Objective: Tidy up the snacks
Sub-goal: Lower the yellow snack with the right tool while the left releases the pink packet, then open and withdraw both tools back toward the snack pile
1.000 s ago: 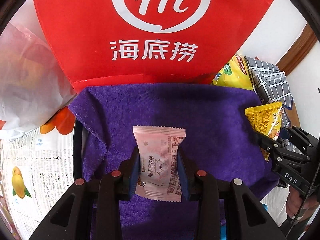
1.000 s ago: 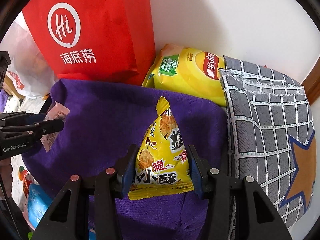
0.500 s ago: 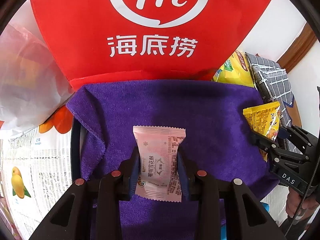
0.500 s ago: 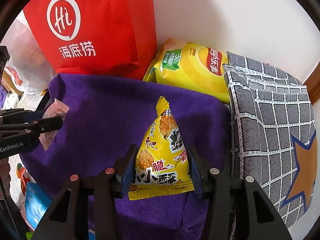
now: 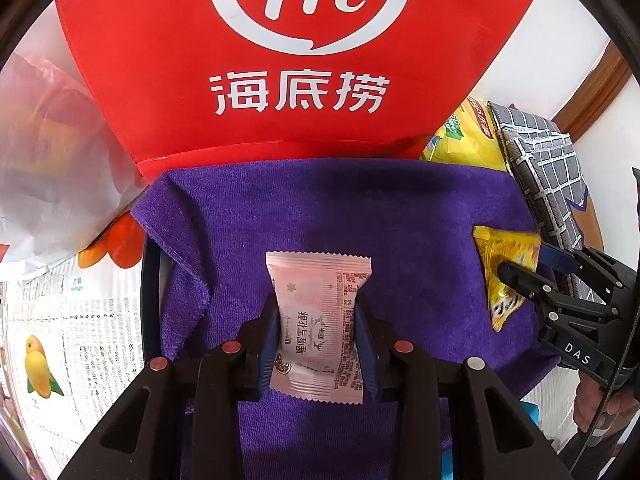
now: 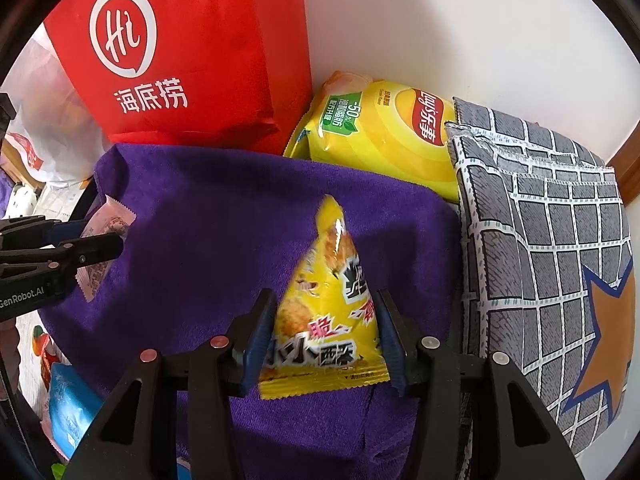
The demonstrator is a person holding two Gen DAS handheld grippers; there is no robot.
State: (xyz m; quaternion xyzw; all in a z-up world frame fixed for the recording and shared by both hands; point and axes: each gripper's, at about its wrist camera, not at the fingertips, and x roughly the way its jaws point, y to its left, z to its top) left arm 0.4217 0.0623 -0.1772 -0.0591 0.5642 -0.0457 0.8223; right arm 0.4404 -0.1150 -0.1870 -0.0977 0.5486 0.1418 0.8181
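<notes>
Transport step in hand: we hold a pink pastry packet clamped in the left gripper and a yellow crisp pouch in the right gripper, both above the purple towel. Next, we judge, comes placing them clear of each other.

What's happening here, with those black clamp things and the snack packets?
A person is sorting snacks with a handheld gripper in each hand. The left gripper is shut on a pink snack packet, and the right gripper is shut on a yellow triangular snack bag. Both are held above a purple towel. Behind it are a red bag, a yellow chip bag and a grey checked cloth.
</notes>
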